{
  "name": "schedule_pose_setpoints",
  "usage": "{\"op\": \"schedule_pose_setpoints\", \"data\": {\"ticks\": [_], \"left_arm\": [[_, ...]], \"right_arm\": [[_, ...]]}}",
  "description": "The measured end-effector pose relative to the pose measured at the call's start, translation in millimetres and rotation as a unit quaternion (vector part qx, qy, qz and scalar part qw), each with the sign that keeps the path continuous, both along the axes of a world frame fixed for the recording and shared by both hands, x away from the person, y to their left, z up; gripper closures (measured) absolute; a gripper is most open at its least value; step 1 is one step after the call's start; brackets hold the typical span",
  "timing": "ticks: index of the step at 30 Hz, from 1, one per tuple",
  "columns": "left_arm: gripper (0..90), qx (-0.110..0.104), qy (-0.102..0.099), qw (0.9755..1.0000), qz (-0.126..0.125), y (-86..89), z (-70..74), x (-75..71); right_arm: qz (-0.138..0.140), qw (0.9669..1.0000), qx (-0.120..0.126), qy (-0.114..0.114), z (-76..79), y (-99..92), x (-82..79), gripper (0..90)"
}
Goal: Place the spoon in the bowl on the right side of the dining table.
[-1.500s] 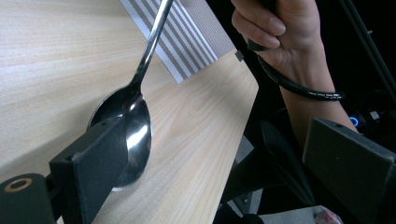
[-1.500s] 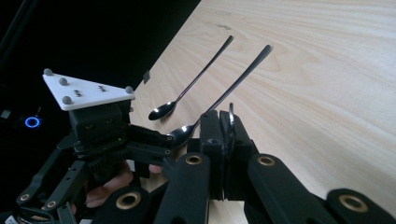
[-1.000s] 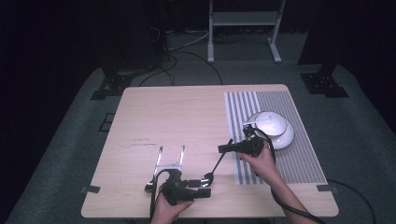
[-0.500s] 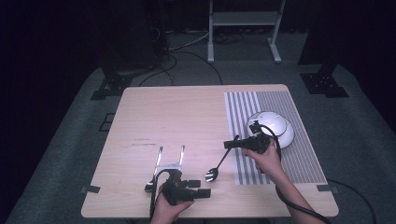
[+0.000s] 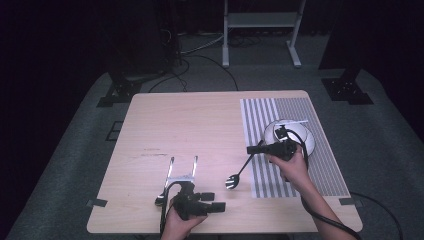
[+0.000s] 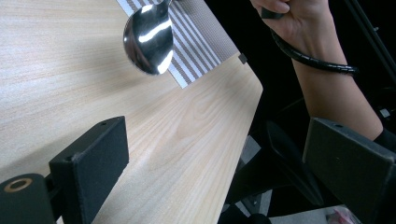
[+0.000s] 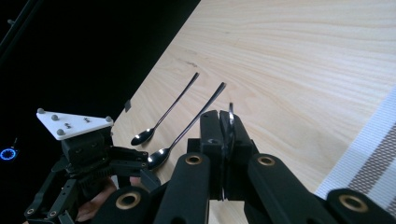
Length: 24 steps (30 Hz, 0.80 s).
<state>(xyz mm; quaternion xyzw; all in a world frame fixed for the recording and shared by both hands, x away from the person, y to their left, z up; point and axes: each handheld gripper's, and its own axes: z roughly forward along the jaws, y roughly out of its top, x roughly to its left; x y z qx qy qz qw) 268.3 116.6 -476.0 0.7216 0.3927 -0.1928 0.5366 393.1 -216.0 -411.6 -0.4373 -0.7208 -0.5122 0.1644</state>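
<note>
Gripping a spoon (image 5: 239,171) by its handle, the right gripper (image 5: 255,148) is hanging it over the table (image 5: 200,125) beside the mat (image 5: 280,107); the left gripper (image 5: 212,201), jaws apart, is resting near two spoons (image 5: 180,172).

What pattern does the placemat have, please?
The placemat has grey-and-white stripes, clearest in the high view.
</note>
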Motion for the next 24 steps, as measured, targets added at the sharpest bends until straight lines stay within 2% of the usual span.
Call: {"op": "schedule_pose_setpoints", "data": {"ticks": [9,24], "left_arm": [[5.6,0.008,-0.005,1.0,0.0,-1.8,1.1,-1.0],[5.6,0.009,-0.007,0.9999,0.0,-1.1,1.9,-0.7]], "right_arm": [[-0.017,0.9999,0.0,0.001,3.2,-12.1,3.8,88.9],[-0.052,0.9986,0.008,0.0,8.7,-36.8,11.3,88.9]]}}
